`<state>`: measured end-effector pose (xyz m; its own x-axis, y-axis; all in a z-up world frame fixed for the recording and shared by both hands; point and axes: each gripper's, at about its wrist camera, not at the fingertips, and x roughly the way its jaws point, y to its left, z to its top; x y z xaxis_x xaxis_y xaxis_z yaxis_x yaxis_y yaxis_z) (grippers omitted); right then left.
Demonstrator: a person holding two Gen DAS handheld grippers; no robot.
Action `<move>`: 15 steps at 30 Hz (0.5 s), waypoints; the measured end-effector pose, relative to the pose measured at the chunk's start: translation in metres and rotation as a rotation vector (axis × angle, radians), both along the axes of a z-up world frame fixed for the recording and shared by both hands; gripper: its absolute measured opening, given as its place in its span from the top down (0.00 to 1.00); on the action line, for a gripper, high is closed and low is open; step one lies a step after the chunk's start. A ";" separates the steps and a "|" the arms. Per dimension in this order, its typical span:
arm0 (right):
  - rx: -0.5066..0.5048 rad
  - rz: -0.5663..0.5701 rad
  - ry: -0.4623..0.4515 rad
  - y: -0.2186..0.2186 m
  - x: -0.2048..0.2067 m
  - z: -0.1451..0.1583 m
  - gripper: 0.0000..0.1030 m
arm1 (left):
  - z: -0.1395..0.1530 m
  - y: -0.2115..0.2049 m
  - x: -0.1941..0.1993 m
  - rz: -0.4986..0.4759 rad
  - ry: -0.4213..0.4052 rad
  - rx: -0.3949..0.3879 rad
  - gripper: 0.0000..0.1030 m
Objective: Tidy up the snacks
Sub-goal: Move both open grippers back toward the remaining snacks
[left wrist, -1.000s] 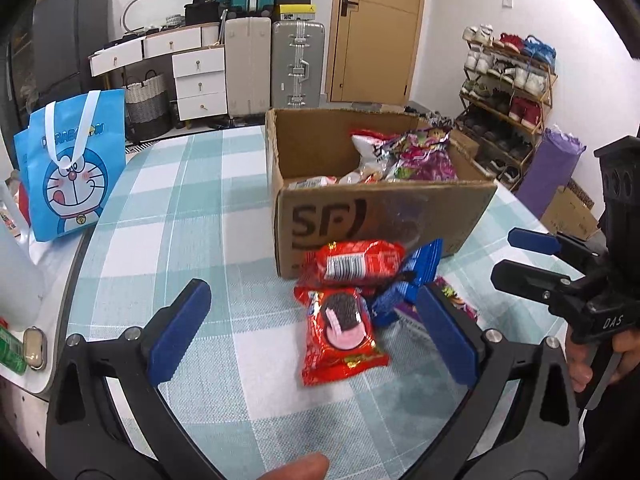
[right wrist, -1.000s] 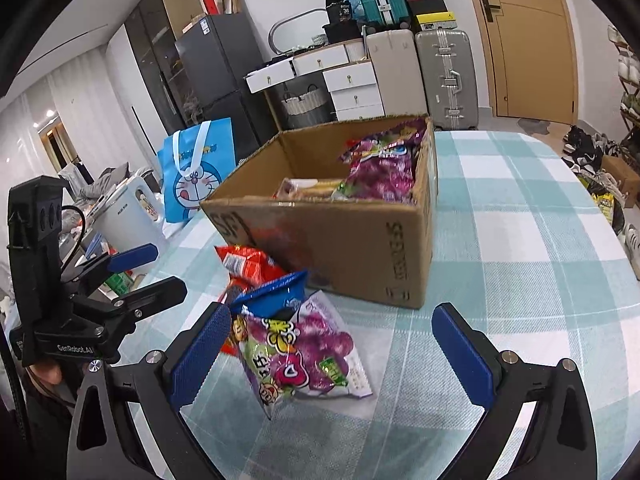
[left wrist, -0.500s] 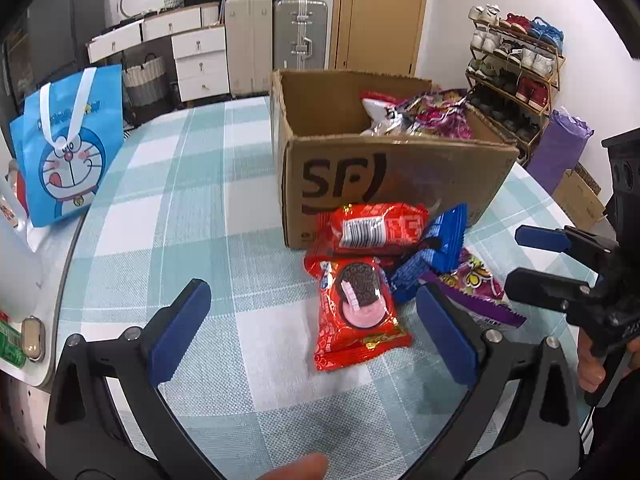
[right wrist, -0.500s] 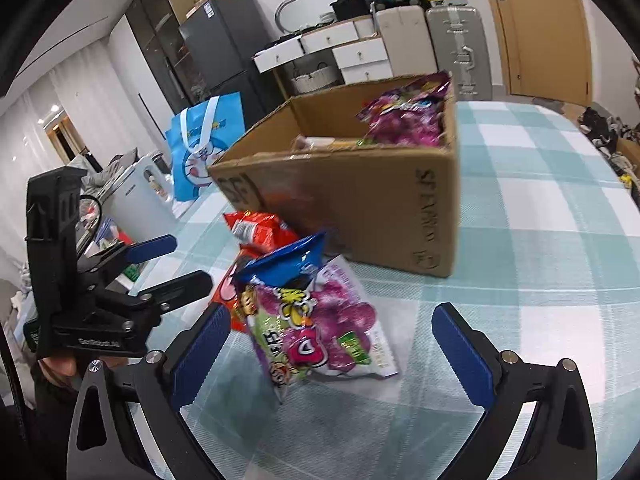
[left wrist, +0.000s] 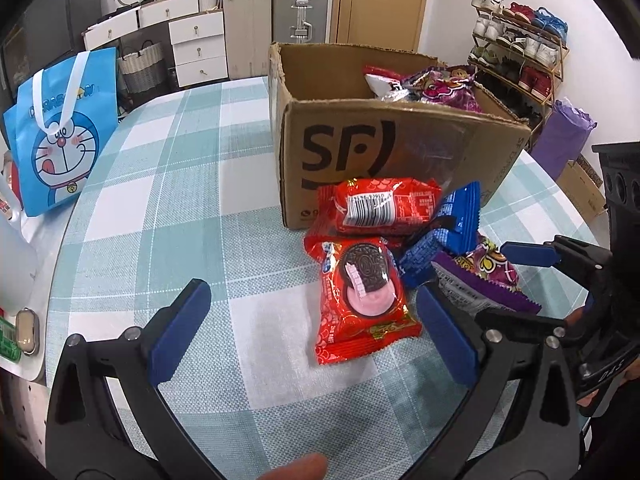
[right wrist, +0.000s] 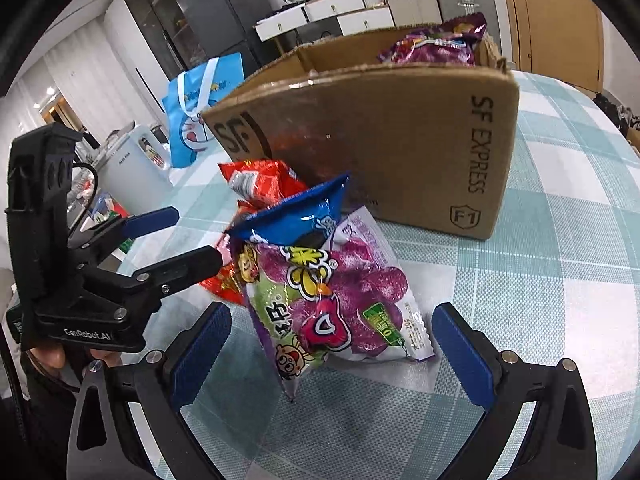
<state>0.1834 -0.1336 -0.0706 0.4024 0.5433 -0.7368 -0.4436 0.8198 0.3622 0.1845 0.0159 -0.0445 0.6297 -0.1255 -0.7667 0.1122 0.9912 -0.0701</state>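
We are holding both claws spread and empty, the left claw (left wrist: 312, 328) framing the red Oreo pack (left wrist: 362, 300) and the right claw (right wrist: 332, 344) framing the purple gummy bag (right wrist: 336, 308), both lying just ahead on the bench (left wrist: 160, 184) before the SF cardboard box (left wrist: 384, 160), ready for boxing.

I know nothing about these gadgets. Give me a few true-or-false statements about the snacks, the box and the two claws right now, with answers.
1. The brown cardboard box already holds some snack bags. True.
2. The left claw is clamped on the red cookie packet. False: it is open, its fingers either side of the packet.
3. The purple grape-candy bag lies on the checked tablecloth outside the box. True.
4. The right claw is shut. False: it is open around the purple bag.
5. The blue cartoon tote bag sits inside the box. False: it stands apart from it.
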 end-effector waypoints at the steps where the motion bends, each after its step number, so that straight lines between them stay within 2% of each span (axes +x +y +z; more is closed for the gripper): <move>1: -0.003 0.002 -0.004 0.001 0.000 -0.001 0.01 | -0.001 0.000 0.001 -0.001 0.002 -0.001 0.00; 10: -0.019 -0.020 -0.019 0.009 0.004 0.000 0.01 | -0.007 0.001 0.003 -0.004 0.015 -0.006 0.00; 15: -0.040 -0.015 -0.037 0.011 0.002 -0.001 0.01 | -0.013 0.005 0.007 0.004 0.039 -0.052 0.00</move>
<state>0.1859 -0.1225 -0.0719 0.4378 0.5070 -0.7425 -0.4433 0.8402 0.3123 0.1915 0.0211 -0.0576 0.6004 -0.1633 -0.7828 0.1042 0.9866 -0.1259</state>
